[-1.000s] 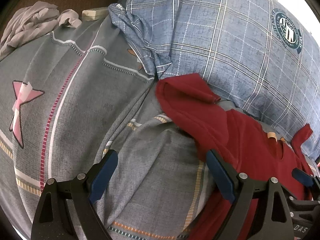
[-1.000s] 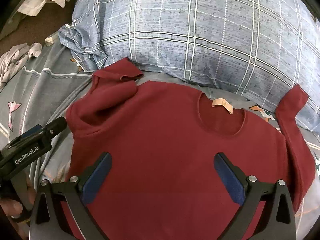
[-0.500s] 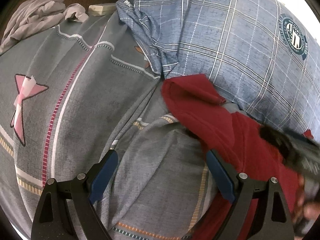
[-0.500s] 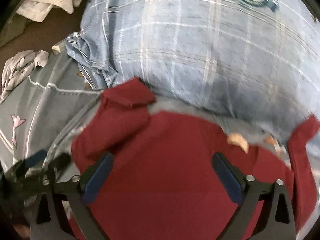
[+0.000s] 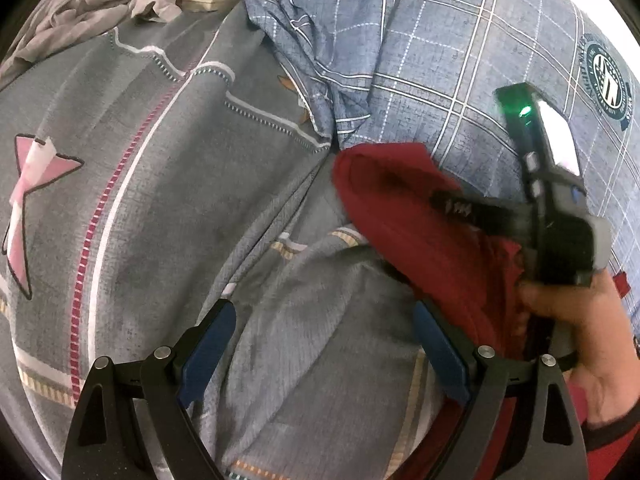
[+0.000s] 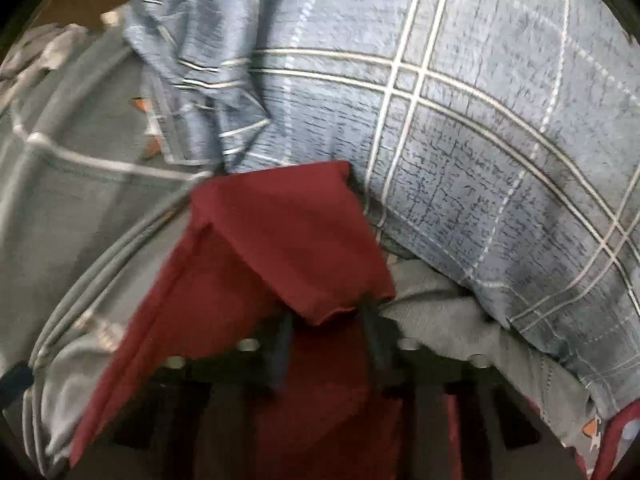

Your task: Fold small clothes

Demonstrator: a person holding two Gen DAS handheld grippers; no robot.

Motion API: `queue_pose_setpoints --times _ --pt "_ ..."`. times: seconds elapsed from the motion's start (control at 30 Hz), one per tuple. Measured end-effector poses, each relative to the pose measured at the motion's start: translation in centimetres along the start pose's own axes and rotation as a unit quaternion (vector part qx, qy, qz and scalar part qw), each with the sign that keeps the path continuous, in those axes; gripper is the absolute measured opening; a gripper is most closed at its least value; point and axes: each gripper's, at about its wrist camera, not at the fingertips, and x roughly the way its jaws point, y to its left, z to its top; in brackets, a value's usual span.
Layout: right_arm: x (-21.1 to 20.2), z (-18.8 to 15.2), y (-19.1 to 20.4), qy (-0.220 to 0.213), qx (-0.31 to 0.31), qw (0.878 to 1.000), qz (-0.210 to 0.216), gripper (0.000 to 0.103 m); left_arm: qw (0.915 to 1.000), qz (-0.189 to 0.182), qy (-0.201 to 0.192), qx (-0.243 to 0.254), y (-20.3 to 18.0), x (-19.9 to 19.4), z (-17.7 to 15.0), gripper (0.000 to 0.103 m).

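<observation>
Right gripper [image 6: 326, 344], jaws just closing, is pinching the shirt [image 6: 248, 272] sleeve; left gripper [image 5: 324, 354] is hovering spread. Next: fold sleeve inward.

Red shirt [image 6: 280, 240]: soft matt knit cloth, smooth, hem edge slightly rough. Bedspread [image 5: 160, 184]: grey woven cloth, matt, faintly mottled, w/ stitched pink and white stripes. Pillow [image 5: 460, 60]: blue plaid cloth, matt, heathered weave, printed round badge. Grey garment [image 5: 80, 4] at far edge: thin crumpled cloth, matt. Left claw [image 5: 324, 356]: matt black plastic frame, blue rubbery-looking pads, shiny metal rivets. Right claw [image 5: 448, 204]: black plastic body, semi-gloss, w/ glossy lit panel.
</observation>
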Motion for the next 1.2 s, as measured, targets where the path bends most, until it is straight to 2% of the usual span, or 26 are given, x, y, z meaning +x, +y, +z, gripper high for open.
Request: queue_pose_setpoints --times 0.03,0.13,0.27,0.4,0.47,0.53,0.6,0.67,0.83,0.93,1.0,1.1,1.13,1.17,1.2 --pt "-0.1 0.2 -0.3 -0.005 0.009 1.0 0.004 0.014 1.0 0.002 -0.003 0.0 0.0 0.0 0.0 0.09" --pt "-2.1 0.7 -1.4 -0.025 0.046 0.998 0.023 0.012 0.9999 0.007 -0.007 -0.007 0.4 -0.2 0.1 0.09" --pt "-9.7 0.0 -3.4 -0.09 0.073 0.992 0.05 0.011 0.9996 0.009 -0.011 -0.025 0.8 -0.6 0.2 0.09" --pt "-19.3 -3.1 -6.8 -0.161 0.094 0.981 0.053 0.011 0.9993 0.009 -0.023 -0.028 0.8 -1.5 -0.1 0.09" --pt "-22.9 -5.3 -8.8 -0.18 0.1 0.978 0.044 0.011 0.9994 0.009 -0.026 -0.021 0.5 -1.7 -0.3 0.09" --pt "-25.8 -7.5 -10.8 -0.188 0.107 0.976 0.018 0.011 0.9995 0.011 -0.027 -0.012 0.2 -2.1 -0.7 0.09" --pt "-27.8 -10.6 -12.9 -0.182 0.121 0.976 -0.008 0.011 0.9995 0.013 -0.028 -0.003 -0.2 -2.2 -0.9 0.09" --pt "-28.3 -14.0 -15.0 -0.157 0.138 0.977 -0.038 0.011 0.9994 0.014 -0.03 0.004 -0.6 -2.4 -1.1 0.09" --pt "-24.6 -21.7 -18.1 -0.055 0.174 0.979 -0.092 0.01 0.9988 0.013 -0.034 0.033 -1.2 -2.5 -1.5 0.09" --pt "-23.1 -24.6 -19.1 -0.022 0.18 0.976 -0.119 0.01 0.9985 0.021 -0.033 0.038 -1.4 -2.3 -1.5 0.09" --pt "-22.8 -25.6 -20.0 -0.012 0.191 0.974 -0.121 0.01 0.9987 0.02 -0.028 0.037 -1.5 -2.1 -1.5 0.09" --pt "-23.3 -26.2 -20.9 -0.014 0.216 0.968 -0.123 0.017 0.9987 0.013 -0.03 0.039 -1.8 -2.2 -1.4 0.09" --pt "-23.6 -25.9 -21.0 -0.023 0.226 0.967 -0.115 0.024 0.9985 0.008 -0.035 0.041 -1.9 -2.4 -1.4 0.09" --pt "-24.0 -25.4 -21.2 -0.037 0.234 0.966 -0.098 0.038 0.9982 0.004 -0.042 0.043 -2.1 -2.7 -1.4 0.09" --pt "-24.2 -25.2 -21.1 -0.046 0.234 0.967 -0.089 0.048 0.9975 0.002 -0.051 0.049 -2.3 -3.0 -1.5 0.09"
